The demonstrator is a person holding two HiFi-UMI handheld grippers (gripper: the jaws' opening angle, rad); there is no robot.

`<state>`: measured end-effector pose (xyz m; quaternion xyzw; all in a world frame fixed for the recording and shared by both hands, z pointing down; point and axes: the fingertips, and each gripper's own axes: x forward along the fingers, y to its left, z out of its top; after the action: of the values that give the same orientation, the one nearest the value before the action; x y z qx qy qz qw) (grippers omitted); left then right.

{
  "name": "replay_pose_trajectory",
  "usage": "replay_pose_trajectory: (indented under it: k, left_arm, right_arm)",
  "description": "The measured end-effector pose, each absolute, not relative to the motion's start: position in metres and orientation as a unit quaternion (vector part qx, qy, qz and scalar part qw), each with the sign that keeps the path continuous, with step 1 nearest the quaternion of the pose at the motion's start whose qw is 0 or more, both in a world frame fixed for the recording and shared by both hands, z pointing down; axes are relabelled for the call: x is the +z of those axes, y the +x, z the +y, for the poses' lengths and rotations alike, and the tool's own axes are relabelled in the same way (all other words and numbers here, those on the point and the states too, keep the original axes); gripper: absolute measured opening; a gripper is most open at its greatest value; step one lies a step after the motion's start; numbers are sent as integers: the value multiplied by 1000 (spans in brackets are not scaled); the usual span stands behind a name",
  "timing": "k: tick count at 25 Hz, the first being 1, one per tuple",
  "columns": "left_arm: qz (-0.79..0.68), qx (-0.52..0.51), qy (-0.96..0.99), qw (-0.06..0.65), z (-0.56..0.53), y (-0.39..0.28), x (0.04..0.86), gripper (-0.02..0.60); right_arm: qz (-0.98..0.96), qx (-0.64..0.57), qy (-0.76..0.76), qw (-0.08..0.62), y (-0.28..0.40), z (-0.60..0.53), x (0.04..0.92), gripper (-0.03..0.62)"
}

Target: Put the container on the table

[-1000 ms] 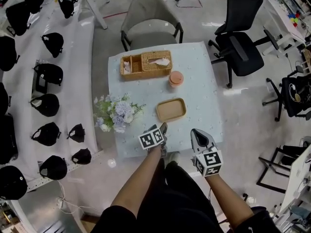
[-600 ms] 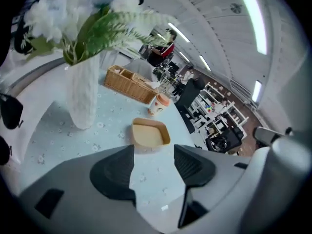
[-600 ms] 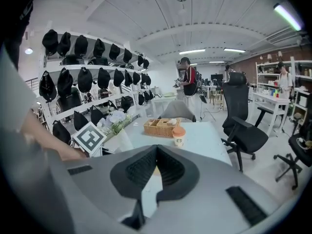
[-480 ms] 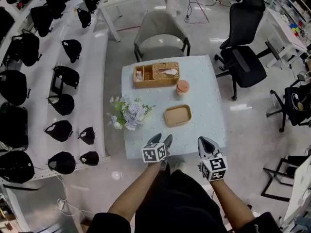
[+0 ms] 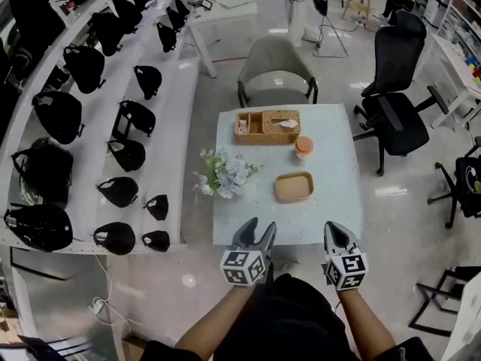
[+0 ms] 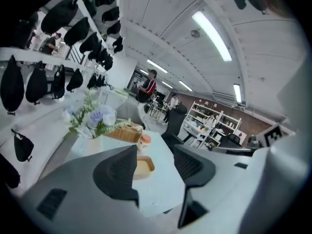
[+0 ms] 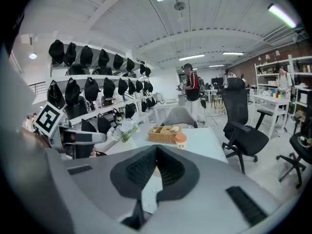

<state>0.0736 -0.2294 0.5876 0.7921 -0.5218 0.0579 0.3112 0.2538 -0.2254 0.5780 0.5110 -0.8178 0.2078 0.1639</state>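
Observation:
A shallow tan container (image 5: 293, 186) lies on the pale table (image 5: 334, 205), right of middle, with nothing holding it. My left gripper (image 5: 259, 228) hovers at the table's near edge, jaws open and empty. Its own view looks between the spread jaws (image 6: 156, 152) at the container (image 6: 144, 165). My right gripper (image 5: 337, 232) is by the near right corner, jaws shut with nothing in them. In the right gripper view its closed tips (image 7: 156, 149) hide most of the container.
A wicker basket (image 5: 267, 126) and a pink cup (image 5: 304, 147) stand at the table's far side, a flower bunch (image 5: 225, 173) at its left edge. A grey chair (image 5: 276, 70) sits behind, a black office chair (image 5: 394, 115) at right, and shelves of black bags (image 5: 113, 126) at left.
The head view has drawn back and the table looks smaller and farther. Both grippers have pulled back toward the near edge. The container has stayed in its place on the table.

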Motion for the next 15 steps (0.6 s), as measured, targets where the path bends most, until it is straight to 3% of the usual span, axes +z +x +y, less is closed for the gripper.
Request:
replay_pose_trajectory:
  k: [5,11,15]
  left_arm:
    - [-554,49,794,247,-203,60,541,203]
    - [-588,37,783,199,-187,43,507,44]
    - [-596,29,778,195,-186,34,493,17]
  right_arm:
    - [-839,184,488,152,245,-224,558,-2]
    - [-852,164,475,147,237,-223,547,-2]
    - [-844,163,492,136,243,-219,537,-2]
